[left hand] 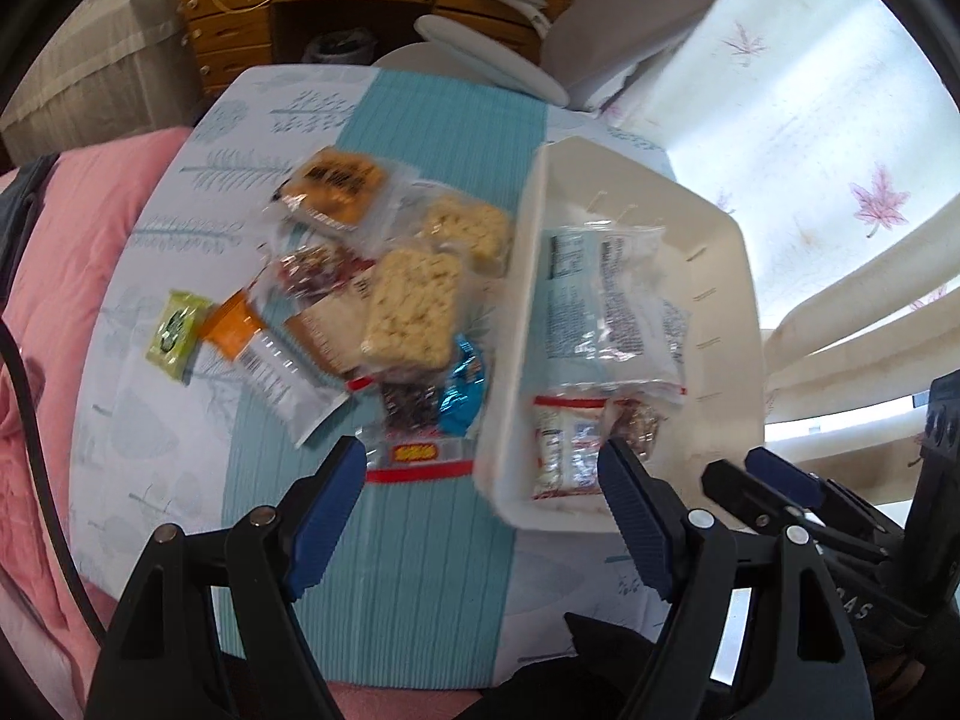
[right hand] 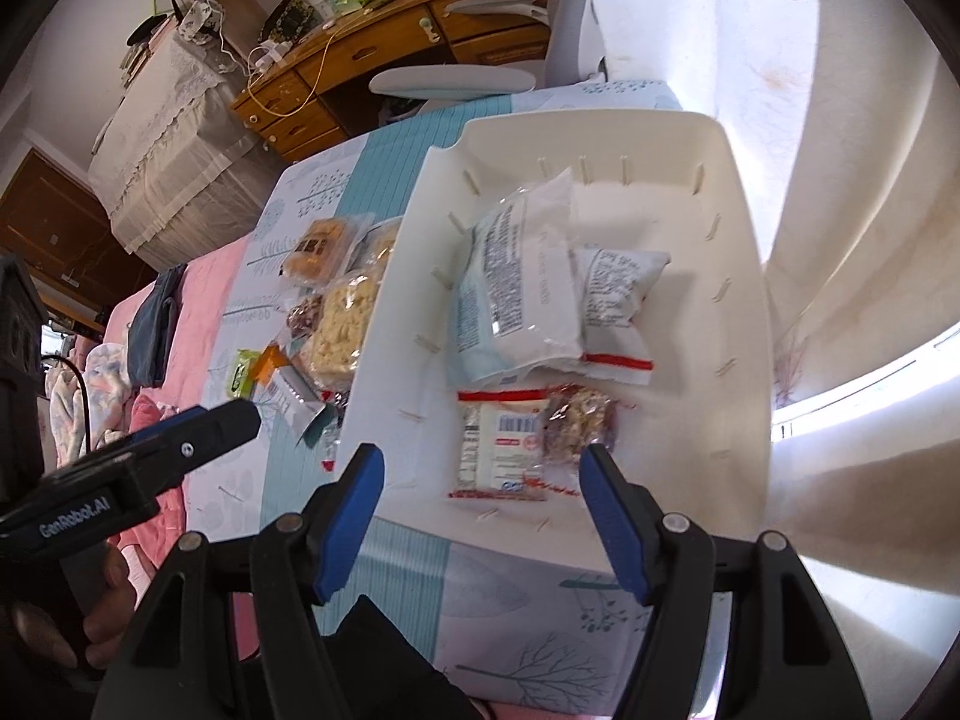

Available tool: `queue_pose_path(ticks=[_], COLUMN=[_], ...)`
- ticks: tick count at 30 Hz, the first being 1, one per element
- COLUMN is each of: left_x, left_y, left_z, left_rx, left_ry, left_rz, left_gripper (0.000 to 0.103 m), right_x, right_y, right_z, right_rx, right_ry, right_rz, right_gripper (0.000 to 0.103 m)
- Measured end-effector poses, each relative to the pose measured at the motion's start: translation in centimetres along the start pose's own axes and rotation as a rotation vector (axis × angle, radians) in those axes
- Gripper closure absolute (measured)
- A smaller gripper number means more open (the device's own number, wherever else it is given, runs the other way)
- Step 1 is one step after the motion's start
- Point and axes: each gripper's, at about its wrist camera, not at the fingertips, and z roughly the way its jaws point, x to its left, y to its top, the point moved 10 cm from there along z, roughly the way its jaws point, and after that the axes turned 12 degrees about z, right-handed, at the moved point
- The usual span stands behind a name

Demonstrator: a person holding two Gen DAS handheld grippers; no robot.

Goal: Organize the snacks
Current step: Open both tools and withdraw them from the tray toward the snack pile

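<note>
A white plastic basket [left hand: 522, 312] [right hand: 744, 276] stands on the table to the right of a pile of loose snack packs. In it lie a large pale-blue bag [right hand: 516, 288], a white pack [right hand: 618, 312] and a red-edged nut pack [right hand: 528, 438]. The pile holds a puffed rice bar [left hand: 414, 306], an orange cracker pack [left hand: 336, 186], a green pack [left hand: 177, 330] and a red-yellow nut pack [left hand: 414, 444]. My left gripper [left hand: 480, 516] is open and empty above the pile's near edge. My right gripper [right hand: 480, 516] is open and empty above the basket's near rim.
The table carries a teal and white cloth [left hand: 414, 570]. A pink quilt [left hand: 72, 276] lies to the left. A white chair [right hand: 450, 81] and wooden desk [right hand: 372, 54] stand beyond the table. Curtains [right hand: 852, 276] hang at the right.
</note>
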Motion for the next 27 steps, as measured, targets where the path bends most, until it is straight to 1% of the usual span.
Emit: queue_pose_path(ticks=[8,14,18,27], left_x=[5.3,8.3,10.7,15.6], left_y=[-3.4,-4.8,-5.6,-5.9], left_z=[-0.4,-0.9,-1.4,-2.4], left_rx=[0.024,0.026,0.032,0.036], left_ry=[0.017,0.016,0.018,0.026], left_rz=[-0.109,-0.164,-0.184,-0.191], left_gripper=[0.025,0.025,0.025,0.025], right_x=[2.5,4.9,7.0,12.0], right_y=[-1.4,-2.6,-3.3,-4.4], right_z=[0.8,1.8,2.4,3.8], right_rx=[0.028,0.054,0.062,0.056], right_ry=[0.008,0.004,0.003,0.005], right_rz=[-0.022,-0.049,-0.063,-0.082], right_gripper=[0.035,0.035,0.035,0.035])
